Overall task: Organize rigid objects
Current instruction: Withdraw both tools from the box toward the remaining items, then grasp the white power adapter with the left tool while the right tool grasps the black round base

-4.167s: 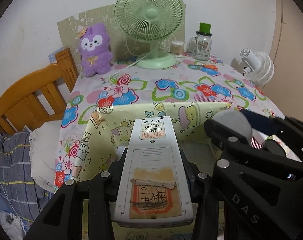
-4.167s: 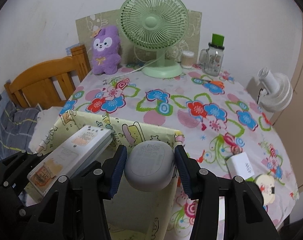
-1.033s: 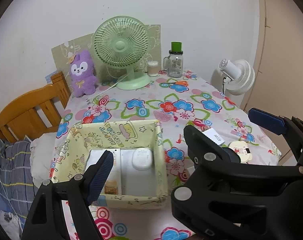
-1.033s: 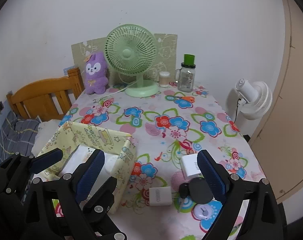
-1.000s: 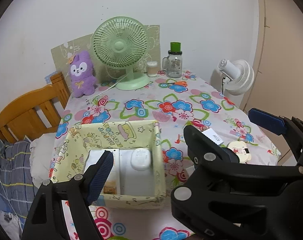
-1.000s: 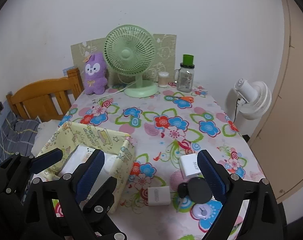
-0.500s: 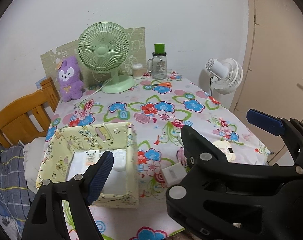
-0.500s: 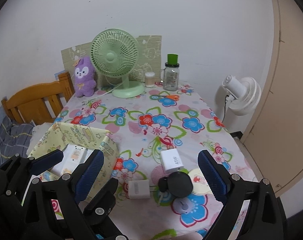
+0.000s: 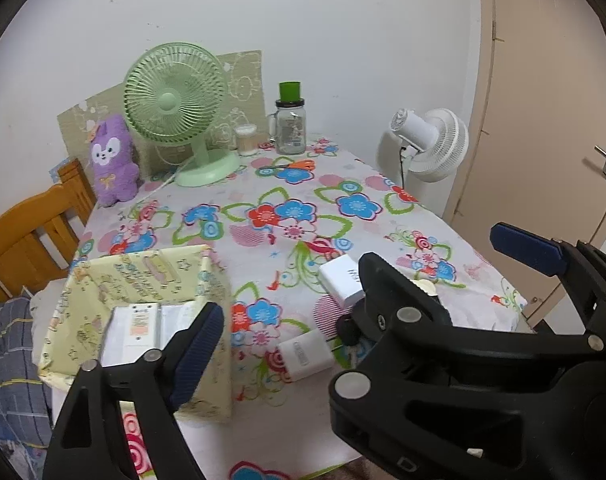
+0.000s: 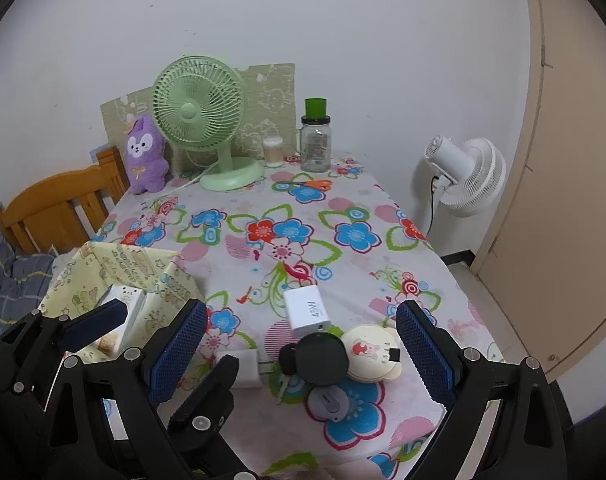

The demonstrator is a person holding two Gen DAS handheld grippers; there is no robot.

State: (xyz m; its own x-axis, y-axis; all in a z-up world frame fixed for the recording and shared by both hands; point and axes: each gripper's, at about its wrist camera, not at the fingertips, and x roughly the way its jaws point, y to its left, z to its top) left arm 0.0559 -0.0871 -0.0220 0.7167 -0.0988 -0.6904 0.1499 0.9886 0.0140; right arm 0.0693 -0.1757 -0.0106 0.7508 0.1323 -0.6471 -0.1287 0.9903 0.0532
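Two claws, left claw [image 9: 307, 320] just widening, right claw [image 10: 299, 354], gape empty above floral-cloth surface [image 10: 343, 216]; boxy white charger [image 10: 306, 311], round black disc [image 10: 322, 358], yellow fabric bin [image 10: 143, 268].

We see a matt floral cloth [image 10: 343, 208] over the table, a fuzzy purple plush toy [image 10: 145, 156], smooth green plastic fan [image 10: 199, 108], clear glass jar [image 10: 315, 148], and varnished wooden chair [image 10: 59, 208].

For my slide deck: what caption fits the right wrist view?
Open right hand-held gripper above loose gadgets beside the yellow fabric box on a floral tablecloth.
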